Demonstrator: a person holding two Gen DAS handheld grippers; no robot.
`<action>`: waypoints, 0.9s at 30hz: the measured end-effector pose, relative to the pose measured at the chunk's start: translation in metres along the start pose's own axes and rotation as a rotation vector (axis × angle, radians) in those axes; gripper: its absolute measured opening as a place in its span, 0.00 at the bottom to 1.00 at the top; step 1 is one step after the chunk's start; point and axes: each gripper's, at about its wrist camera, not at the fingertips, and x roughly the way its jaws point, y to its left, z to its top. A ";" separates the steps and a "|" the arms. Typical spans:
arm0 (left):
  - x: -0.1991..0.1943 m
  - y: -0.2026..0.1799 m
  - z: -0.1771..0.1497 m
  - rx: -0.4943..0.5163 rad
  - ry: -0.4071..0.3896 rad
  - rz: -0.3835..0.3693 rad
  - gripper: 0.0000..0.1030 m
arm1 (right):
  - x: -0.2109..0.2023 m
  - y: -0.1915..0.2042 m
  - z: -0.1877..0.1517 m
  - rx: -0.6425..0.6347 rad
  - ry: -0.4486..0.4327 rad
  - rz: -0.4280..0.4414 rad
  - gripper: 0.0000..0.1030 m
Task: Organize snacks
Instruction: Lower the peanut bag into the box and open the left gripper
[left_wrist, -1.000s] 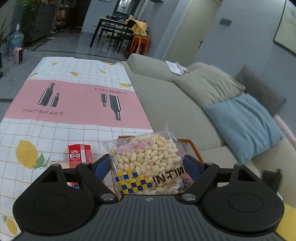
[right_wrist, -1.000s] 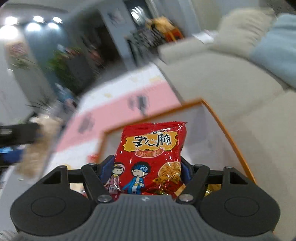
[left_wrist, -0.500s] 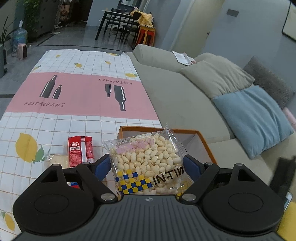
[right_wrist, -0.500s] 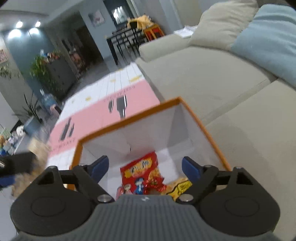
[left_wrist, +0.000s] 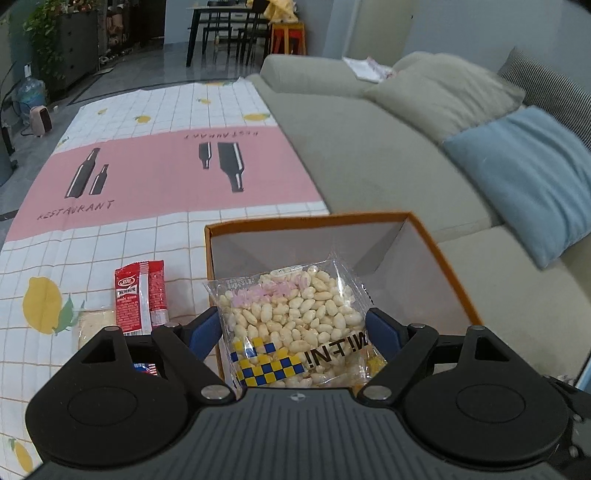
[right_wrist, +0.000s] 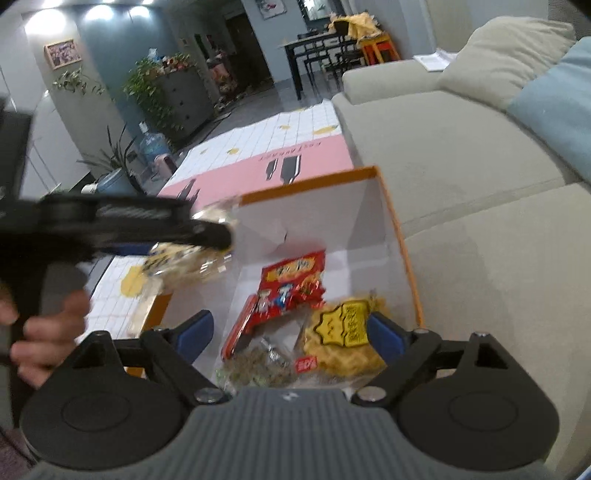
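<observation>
Box (left_wrist: 436, 258) with the orange rim is sitting at the tablecloth (left_wrist: 166, 177) edge, right beside the sofa (left_wrist: 369, 147). I'm holding a clear puffed-snack bag (left_wrist: 295, 325) in the left gripper (left_wrist: 295, 328), blue fingers (left_wrist: 201, 332) pinching it from both sides, and it's hanging over the near-left corner of the box, not yet inside.

The right gripper (right_wrist: 288, 332) is sitting above the box w/ its jaws spread wide; they've just been opening and nothing is between them. Below it, a red bag (right_wrist: 291, 280), a yellow pack (right_wrist: 343, 332) and 1 more clear pack that's too blurry to name are lying on the box floor.

2 things are waiting on the cloth left of the box: a red sachet (left_wrist: 140, 295) and a pale packet (left_wrist: 94, 325) touching it.

Risks as I'm judging them:
- Both grippers are crowding the same opening in the right view, so they could bump if the right one isn't clearing out.
- Letting go now could land the bag on the rim and tip it onto the cloth, since it's over the corner.
- Squeezing harder could crush the puffs.
- Knocking the light box could slide it off toward the sofa.
</observation>
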 end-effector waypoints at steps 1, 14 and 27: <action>0.001 0.000 0.000 0.001 -0.001 0.006 0.94 | -0.001 0.000 -0.002 -0.012 0.008 -0.001 0.85; 0.011 -0.004 -0.005 0.016 0.018 -0.001 1.00 | 0.010 -0.016 0.003 0.079 -0.030 0.010 0.83; -0.017 -0.013 0.002 0.105 -0.031 -0.003 1.00 | 0.011 -0.015 0.005 0.091 -0.049 0.011 0.83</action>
